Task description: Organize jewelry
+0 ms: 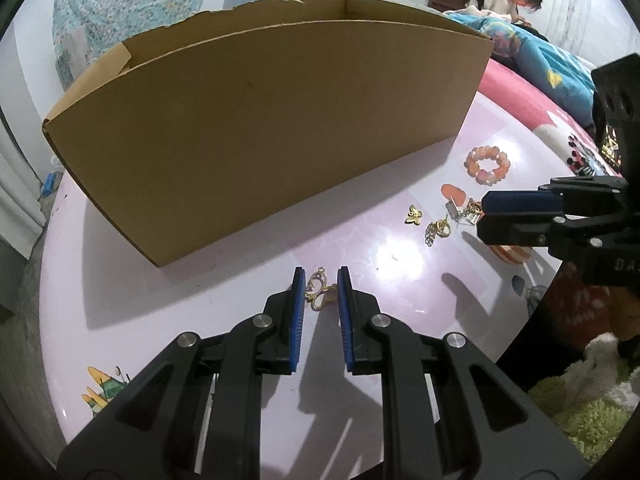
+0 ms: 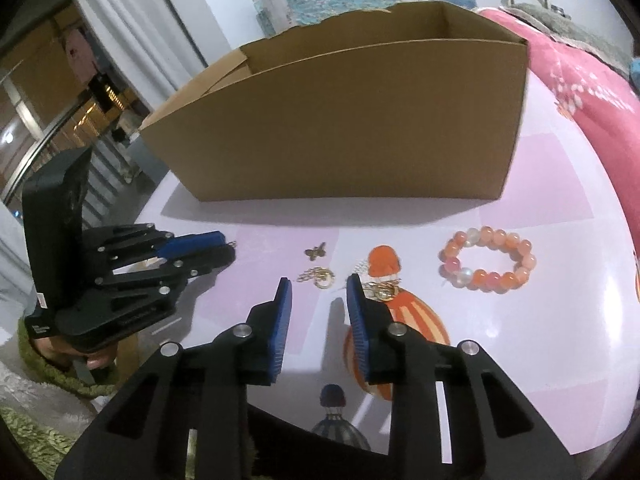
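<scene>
Room: pink-quilted bed (image 1: 532,92) behind, a person sitting on it far right, green shag rug (image 2: 24,432) on the floor.
Worktop: glossy lilac round worktop (image 1: 224,264) printed with balloon pictures, its curved edge close on the near side.
Box: open brown cardboard box (image 1: 256,120) standing on the far half, long side towards us, top open.
Left claw: left claw (image 1: 321,284) low over the worktop, blue pads spread, straddling a small gold openwork pendant (image 1: 319,289); neither pad clearly touches it.
Pendant's lie: right between the pads, long axis roughly along the fingers, pointing at the box.
Right claw: right claw (image 2: 319,294) also spread and holding nothing, with a gold chain-and-ring charm (image 2: 320,277) just beyond the tips and a tangled silver-gold cluster (image 2: 380,290) touching or just beside its right pad.
Other pieces: tiny gold butterfly charm (image 2: 316,251) farther off; orange-and-pink beaded bracelet (image 2: 488,264) well to the right.
Nearer hand: left for the pendant, right for the cluster and bracelet.
Coming move: likely a plain squeeze on the pendant, then up and over the box wall.
Room: open worktop between pendant and box; the two claws are apart, so no crowding.
</scene>
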### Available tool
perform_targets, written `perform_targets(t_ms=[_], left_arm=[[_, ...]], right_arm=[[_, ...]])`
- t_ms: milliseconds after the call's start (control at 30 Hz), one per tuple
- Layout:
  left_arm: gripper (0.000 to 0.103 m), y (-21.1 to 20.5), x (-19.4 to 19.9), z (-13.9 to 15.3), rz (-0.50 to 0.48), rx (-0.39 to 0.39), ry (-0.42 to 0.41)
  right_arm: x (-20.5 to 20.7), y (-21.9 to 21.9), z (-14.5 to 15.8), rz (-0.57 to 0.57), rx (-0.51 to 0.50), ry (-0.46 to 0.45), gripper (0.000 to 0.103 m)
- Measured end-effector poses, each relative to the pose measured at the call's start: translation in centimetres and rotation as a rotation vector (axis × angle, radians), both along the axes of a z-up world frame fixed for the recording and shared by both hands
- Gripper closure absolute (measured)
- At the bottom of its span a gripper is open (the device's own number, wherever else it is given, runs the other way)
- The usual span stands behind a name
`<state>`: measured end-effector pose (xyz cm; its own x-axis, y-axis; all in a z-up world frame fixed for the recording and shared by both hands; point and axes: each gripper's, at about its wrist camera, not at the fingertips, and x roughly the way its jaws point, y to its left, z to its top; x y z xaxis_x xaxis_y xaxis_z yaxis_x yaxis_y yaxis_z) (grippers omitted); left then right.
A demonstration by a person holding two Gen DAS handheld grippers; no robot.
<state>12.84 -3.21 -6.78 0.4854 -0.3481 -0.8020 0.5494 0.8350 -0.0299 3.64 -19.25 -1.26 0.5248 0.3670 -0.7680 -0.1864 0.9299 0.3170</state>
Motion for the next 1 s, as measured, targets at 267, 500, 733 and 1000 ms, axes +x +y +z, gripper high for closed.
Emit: perform_targets(t_ms=[267, 500, 733, 1000], left_arm=[[0.088, 0.3, -0.1, -0.2, -0.002, -0.015, -0.006], [0.088, 0.6, -0.3, -0.2, -0.003, -0.024, -0.007], [0.088, 0.6, -0.3, -0.2, -0.003, -0.028, -0.007], [0.088, 0.7, -0.4, -0.1, -0.002, -0.033, -0.006]], right_arm=[[1.6, 1.9, -0.7, 0.028, -0.062, 0.004, 0.083], [2.8, 2.2, -0.8, 0.087, -0.128, -0.010, 0.083], [3.4, 2.7, -1.3, 0.181, -0.174, 0.014, 0.083], [3.5, 3.1, -1.4, 0.225, -0.219, 0.015, 0.090]])
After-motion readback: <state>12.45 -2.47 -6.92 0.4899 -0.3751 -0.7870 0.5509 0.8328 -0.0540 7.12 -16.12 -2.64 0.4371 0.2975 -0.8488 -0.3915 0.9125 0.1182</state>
